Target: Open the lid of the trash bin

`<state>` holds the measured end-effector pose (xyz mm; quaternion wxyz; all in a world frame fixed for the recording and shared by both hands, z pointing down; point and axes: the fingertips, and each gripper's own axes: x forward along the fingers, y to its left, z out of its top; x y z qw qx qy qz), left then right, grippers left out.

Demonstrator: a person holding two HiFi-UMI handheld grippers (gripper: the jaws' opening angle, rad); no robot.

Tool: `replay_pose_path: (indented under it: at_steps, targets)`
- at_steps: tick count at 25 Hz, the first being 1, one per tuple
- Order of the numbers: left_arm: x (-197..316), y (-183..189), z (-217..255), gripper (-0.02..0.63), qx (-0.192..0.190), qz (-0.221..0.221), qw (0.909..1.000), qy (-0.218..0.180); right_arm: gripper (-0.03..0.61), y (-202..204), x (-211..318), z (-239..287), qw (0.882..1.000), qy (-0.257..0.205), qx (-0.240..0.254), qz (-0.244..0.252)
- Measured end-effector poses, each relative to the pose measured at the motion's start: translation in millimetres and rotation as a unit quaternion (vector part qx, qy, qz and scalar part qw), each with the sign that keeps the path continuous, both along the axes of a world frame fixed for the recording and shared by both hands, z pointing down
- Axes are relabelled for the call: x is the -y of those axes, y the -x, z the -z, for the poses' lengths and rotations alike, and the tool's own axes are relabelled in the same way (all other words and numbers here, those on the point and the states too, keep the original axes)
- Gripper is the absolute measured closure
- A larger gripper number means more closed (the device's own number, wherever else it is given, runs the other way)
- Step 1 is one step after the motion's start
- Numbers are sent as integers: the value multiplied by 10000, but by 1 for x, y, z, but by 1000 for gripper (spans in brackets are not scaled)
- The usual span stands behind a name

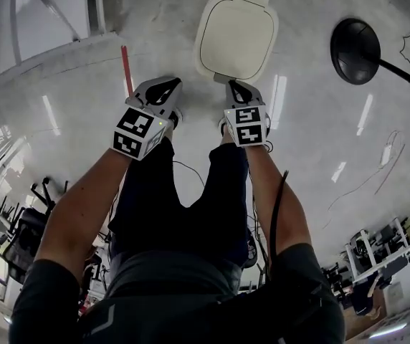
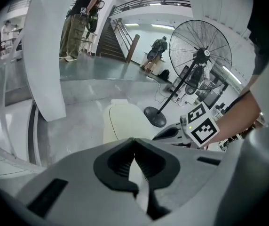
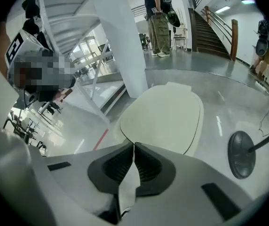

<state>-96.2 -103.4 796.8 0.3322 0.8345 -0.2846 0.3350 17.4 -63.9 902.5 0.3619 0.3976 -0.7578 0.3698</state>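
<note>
A cream trash bin stands on the grey floor straight ahead, its lid flat and closed. My right gripper hangs just short of the bin's near edge, jaws shut with nothing between them. My left gripper is off to the left of the bin, also shut and empty. In the left gripper view the bin lies ahead to the right, and the right gripper's marker cube shows beside it. Both grippers are above the floor, touching nothing.
A pedestal fan stands right of the bin, its black round base on the floor and its head upright. A red floor stripe runs left of the bin. A white pillar and stairs rise beyond; people stand far off.
</note>
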Motion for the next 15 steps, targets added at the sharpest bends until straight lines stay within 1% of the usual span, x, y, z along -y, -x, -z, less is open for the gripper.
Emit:
replay_pose_path:
  at_steps: [3,7,11,15]
  targets:
    - [-1,1,-11,604,58,-16,9999,92,549,2,-3,-13,9997,184,-153,93]
    - [-2,1,-19,604,58,-85,9998,163,549,1,-5,-30,9991,267,-291,130]
    - [-1,1,-22,604,45,-159,9997,203,551,2,-7,-34,9989,259,-350,151]
    - [1,1,-23,604,6,-187,9997,155,552,5,-10,-37,9985,274,-446,128]
